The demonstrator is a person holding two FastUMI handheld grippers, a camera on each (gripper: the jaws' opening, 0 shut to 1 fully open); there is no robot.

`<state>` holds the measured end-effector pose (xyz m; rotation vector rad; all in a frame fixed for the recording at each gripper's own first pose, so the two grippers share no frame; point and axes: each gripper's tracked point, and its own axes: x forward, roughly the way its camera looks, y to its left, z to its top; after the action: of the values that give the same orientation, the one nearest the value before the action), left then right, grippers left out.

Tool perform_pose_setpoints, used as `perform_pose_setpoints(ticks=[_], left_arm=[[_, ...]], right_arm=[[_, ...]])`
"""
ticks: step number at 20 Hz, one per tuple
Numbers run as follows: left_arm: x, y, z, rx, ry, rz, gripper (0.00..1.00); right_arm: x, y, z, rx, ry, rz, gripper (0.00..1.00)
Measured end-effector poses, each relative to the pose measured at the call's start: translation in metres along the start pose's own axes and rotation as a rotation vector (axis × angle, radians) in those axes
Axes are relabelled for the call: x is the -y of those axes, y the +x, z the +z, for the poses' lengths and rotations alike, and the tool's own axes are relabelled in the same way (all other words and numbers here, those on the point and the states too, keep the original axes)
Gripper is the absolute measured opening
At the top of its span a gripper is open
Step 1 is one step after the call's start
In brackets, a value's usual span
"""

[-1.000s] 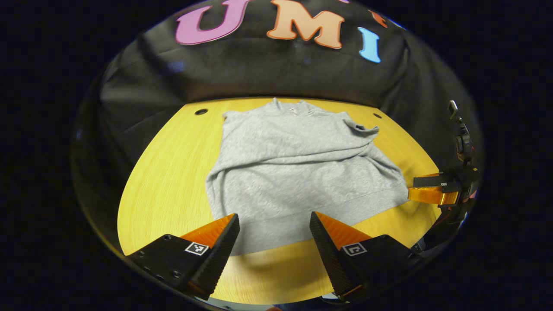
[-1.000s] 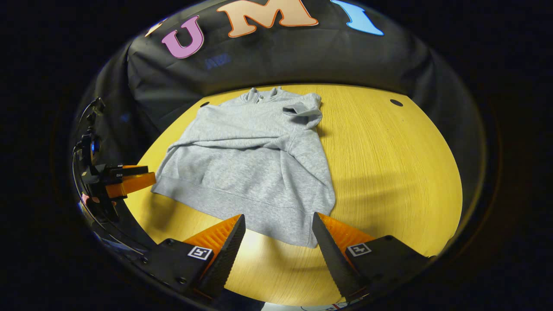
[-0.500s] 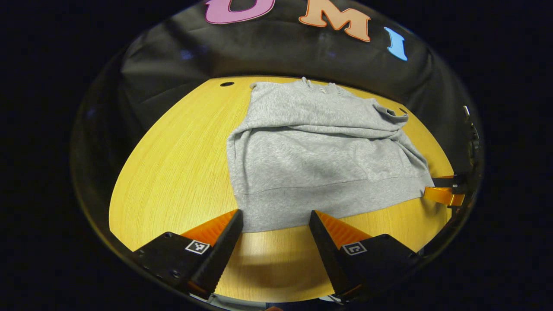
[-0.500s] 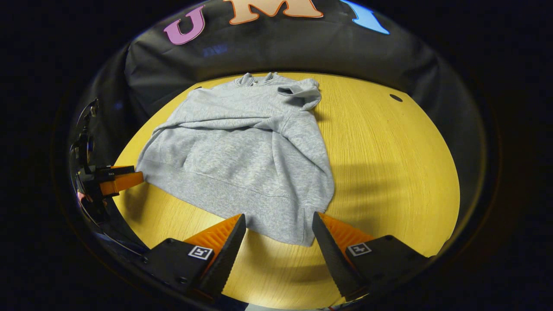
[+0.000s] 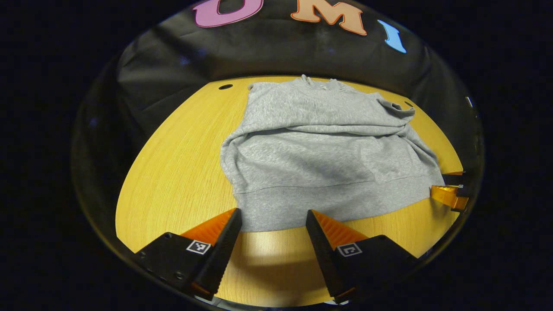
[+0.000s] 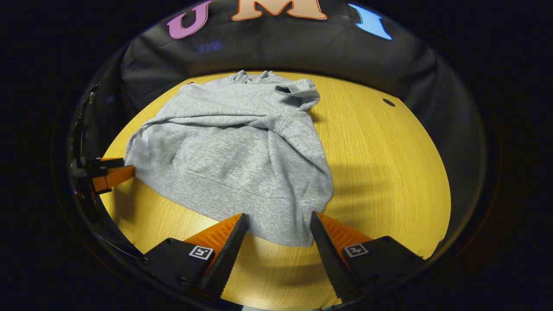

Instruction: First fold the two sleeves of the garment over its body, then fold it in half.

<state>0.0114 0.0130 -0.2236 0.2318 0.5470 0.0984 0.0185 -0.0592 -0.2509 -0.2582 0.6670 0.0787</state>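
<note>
A grey sweatshirt [image 5: 324, 151] lies flat on the round yellow table [image 5: 173, 181], both sleeves folded across its body, collar toward the wall. My left gripper [image 5: 273, 216] is open, its fingertips flanking the left corner of the hem without pressing it. In the right gripper view the same sweatshirt [image 6: 233, 147] shows, and my right gripper [image 6: 278, 220] is open around the hem's right corner. The right gripper [image 5: 449, 192] appears at the far right of the left gripper view, and the left gripper [image 6: 108, 172] at the far left of the right gripper view.
Bare wood of the table [image 6: 389, 172] spreads to the right of the sweatshirt and along the front edge. Small dark holes [image 5: 225, 87] [image 6: 389, 102] sit near the table's far rim. The black cloth wall [image 5: 268, 52] closes the back.
Both grippers have come closer to the hem corners, so the sweatshirt looks larger in both views. The garment itself has not shifted, and both grippers stayed open.
</note>
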Motion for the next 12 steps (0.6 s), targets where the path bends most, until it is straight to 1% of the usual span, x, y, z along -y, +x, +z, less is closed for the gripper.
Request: perform_pose_setpoints(ticks=[1, 2, 3, 4, 5, 6, 7, 8, 9, 10, 11, 12], left_arm=[[0.001, 0.002, 0.001, 0.009, 0.009, -0.009, 0.84], [0.004, 0.004, 0.004, 0.016, 0.024, -0.021, 0.81], [0.005, 0.004, 0.003, 0.018, 0.044, -0.036, 0.75], [0.006, 0.004, 0.004, 0.02, 0.058, -0.047, 0.7], [0.008, 0.004, 0.005, 0.015, 0.067, -0.055, 0.6], [0.009, 0.004, 0.005, 0.008, 0.07, -0.058, 0.53], [0.009, 0.003, 0.004, 0.0, 0.072, -0.058, 0.45], [0.01, 0.004, 0.005, -0.004, 0.072, -0.059, 0.39], [0.009, 0.005, 0.005, -0.008, 0.068, -0.056, 0.26], [0.009, 0.006, 0.007, -0.004, 0.066, -0.056, 0.18], [0.01, 0.006, 0.008, -0.005, 0.061, -0.057, 0.07], [0.01, 0.006, 0.008, -0.002, 0.056, -0.058, 0.02]], right_arm=[[0.0, 0.0, 0.0, 0.002, 0.006, -0.006, 0.88], [-0.001, -0.001, 0.0, 0.004, 0.01, -0.004, 0.9], [-0.003, -0.002, -0.001, 0.005, 0.013, -0.005, 0.8], [-0.005, -0.001, -0.001, 0.006, 0.005, 0.0, 0.68], [-0.008, -0.002, -0.001, 0.006, 0.0, 0.007, 0.63], [-0.011, -0.002, -0.001, 0.003, 0.001, 0.013, 0.49], [-0.014, -0.002, 0.0, 0.003, 0.009, 0.014, 0.43], [-0.014, -0.002, 0.0, 0.001, 0.017, 0.011, 0.24], [-0.015, -0.002, 0.0, -0.002, 0.015, 0.009, 0.17], [-0.015, -0.002, 0.0, -0.004, 0.017, 0.009, 0.17], [-0.016, -0.002, 0.001, -0.003, 0.019, 0.011, 0.17], [-0.015, -0.002, 0.0, -0.004, 0.04, 0.013, 0.17]])
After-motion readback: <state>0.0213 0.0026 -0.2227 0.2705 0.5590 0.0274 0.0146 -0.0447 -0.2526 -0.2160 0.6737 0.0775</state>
